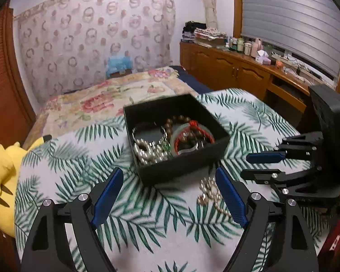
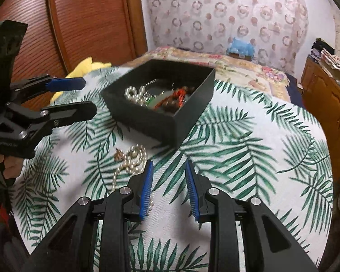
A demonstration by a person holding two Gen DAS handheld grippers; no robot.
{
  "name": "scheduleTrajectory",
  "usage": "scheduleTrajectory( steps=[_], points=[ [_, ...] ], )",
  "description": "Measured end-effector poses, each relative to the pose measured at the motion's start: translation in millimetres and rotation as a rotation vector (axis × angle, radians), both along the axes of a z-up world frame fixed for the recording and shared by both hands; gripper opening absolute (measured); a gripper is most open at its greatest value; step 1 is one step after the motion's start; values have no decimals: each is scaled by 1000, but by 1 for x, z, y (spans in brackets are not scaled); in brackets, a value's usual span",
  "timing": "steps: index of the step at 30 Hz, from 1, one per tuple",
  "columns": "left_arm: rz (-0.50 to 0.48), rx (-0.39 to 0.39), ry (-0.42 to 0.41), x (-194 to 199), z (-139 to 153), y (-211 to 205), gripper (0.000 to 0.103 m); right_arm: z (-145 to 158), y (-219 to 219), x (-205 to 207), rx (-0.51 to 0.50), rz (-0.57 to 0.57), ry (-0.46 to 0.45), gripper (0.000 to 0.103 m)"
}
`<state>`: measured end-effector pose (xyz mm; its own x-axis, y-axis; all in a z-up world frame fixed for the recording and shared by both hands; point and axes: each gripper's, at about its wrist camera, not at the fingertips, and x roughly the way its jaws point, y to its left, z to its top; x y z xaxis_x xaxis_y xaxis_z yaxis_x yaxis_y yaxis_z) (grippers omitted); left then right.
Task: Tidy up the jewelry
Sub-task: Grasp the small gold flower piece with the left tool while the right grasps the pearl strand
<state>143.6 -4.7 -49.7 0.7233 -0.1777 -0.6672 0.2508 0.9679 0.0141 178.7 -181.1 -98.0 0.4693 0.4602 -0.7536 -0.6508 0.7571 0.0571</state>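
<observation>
While jewelry fills the black box (image 1: 179,161) — pearl necklace (image 2: 133,158) outside, left gripper (image 1: 168,176) and right gripper (image 2: 168,165) both apart, empty.

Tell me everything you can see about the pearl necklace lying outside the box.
The pearl necklace is a strand of round, glossy, cream-white beads, bunched in a loose heap with one end trailing toward the camera. A small coppery piece, perhaps a clasp, sits at its left edge. It lies flat on the leaf-print cloth, just in front of the black box, apart from it. Neither gripper touches it.

Matt black box (image 1: 183,170), glossy pearl strand (image 2: 133,161), woven leaf-print cloth (image 2: 238,158), ribbed blue claw pads (image 2: 147,190).
</observation>
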Motion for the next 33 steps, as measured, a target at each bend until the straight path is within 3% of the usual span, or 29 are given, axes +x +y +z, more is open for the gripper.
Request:
scheduleTrajectory(
  steps=[9, 12, 16, 18, 19, 30, 33],
  points=[
    [-11, 16, 64, -5, -26, -2, 80, -11, 18, -2, -44, 40, 25, 31],
    [-8, 17, 79, -5, -31, -2, 80, -10, 22, 1, -74, 37, 19, 21],
    [-15, 7, 99, -6, -36, -3, 80, -11, 26, 0, -114, 52, 2, 21],
    [-21, 8, 106, -6, -39, -5, 80, -11, 27, -3, -130, 58, -7, 7],
    [-25, 8, 110, -6, -40, -7, 80, -11, 27, -5, -135, 65, -7, 6],
    [-70, 12, 136, 2, -44, -22, 80, 13, -7, -14, -53, 19, -47, 5],
    [-83, 18, 139, 4, -44, -25, 66, 22, -15, -16, -47, 6, -70, 5]
  ],
)
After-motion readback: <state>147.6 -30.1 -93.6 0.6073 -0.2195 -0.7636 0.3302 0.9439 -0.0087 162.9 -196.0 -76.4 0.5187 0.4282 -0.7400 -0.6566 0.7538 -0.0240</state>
